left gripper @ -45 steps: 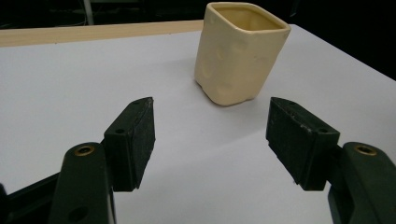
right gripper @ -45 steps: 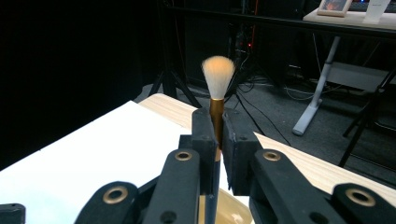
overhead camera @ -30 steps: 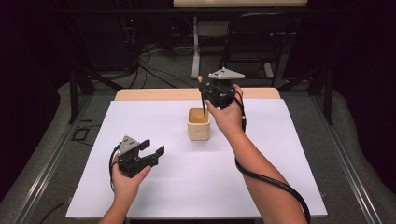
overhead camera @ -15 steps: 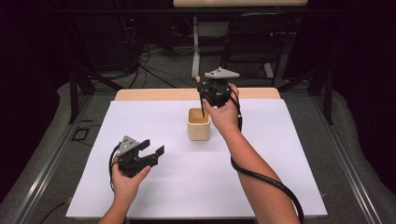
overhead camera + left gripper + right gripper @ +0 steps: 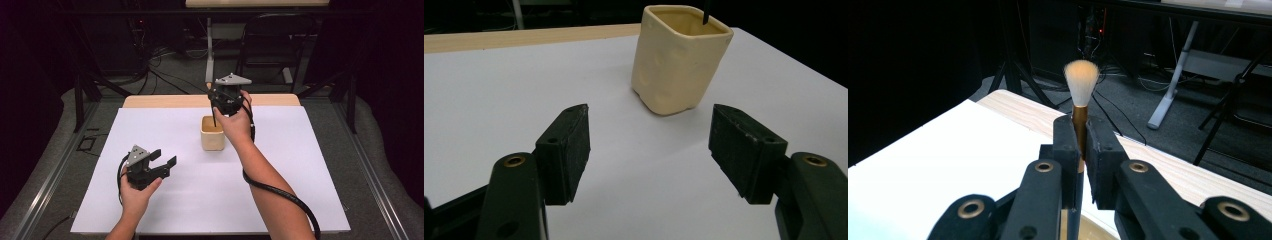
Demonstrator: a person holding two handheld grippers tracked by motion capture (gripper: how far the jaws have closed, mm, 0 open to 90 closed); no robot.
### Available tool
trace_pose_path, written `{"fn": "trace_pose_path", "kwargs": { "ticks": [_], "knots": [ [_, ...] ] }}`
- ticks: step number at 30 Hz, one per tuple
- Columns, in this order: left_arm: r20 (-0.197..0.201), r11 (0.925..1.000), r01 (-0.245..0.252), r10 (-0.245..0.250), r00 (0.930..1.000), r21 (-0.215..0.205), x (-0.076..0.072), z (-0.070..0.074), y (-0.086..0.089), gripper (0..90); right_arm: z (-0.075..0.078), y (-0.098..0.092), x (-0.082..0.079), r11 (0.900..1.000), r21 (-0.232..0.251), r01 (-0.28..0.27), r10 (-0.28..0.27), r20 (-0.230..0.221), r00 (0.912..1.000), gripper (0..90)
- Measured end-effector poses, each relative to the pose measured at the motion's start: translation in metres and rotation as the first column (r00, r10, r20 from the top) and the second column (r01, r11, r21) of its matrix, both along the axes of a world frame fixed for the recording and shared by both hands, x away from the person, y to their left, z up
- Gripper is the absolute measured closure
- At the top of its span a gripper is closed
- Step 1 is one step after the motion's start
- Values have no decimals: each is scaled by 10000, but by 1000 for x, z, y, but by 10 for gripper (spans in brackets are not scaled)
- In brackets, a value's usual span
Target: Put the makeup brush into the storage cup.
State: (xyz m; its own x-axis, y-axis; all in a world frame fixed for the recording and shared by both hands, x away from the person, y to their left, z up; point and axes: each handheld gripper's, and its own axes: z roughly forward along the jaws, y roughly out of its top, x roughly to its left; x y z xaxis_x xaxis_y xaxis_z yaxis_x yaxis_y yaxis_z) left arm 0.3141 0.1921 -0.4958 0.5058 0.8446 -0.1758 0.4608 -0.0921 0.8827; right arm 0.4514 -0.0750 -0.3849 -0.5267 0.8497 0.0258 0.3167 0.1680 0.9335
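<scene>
While right gripper clamps brush by copper ferrule, bristles up, black handle dips into cream cup below. Cup stands mid-sheet, upright. Left gripper well apart at near left, jaws wide, nothing between. White sheet covers tabletop; bare wood strip at far edge. Beyond: grey floor, cables, chair, dark room.

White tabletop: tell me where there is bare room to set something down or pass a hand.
The white tabletop is bare right of the cream cup, out to its right edge, and along the left edge beyond the left tongs. The near middle between the two forearms is free too. It is crowded around the cup, where the right tongs hold a brush above it.
</scene>
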Motion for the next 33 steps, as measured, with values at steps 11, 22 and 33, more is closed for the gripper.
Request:
{"fn": "trace_pose_path", "kwargs": {
  "ticks": [11,22,33],
  "knots": [
    [11,10000,2,-2,10000,12,0,0,0,334,-14,-3,2,9999,-13,102,-102,-173,9998,840],
    [12,10000,11,-11,10000,31,0,-1,-1,334,-24,-4,3,9999,-51,122,-124,-395,9991,840],
    [-6,10000,0,0,10000,50,0,-1,0,333,-34,-2,4,9998,-2,207,-207,-553,9983,840]
  ]
}}
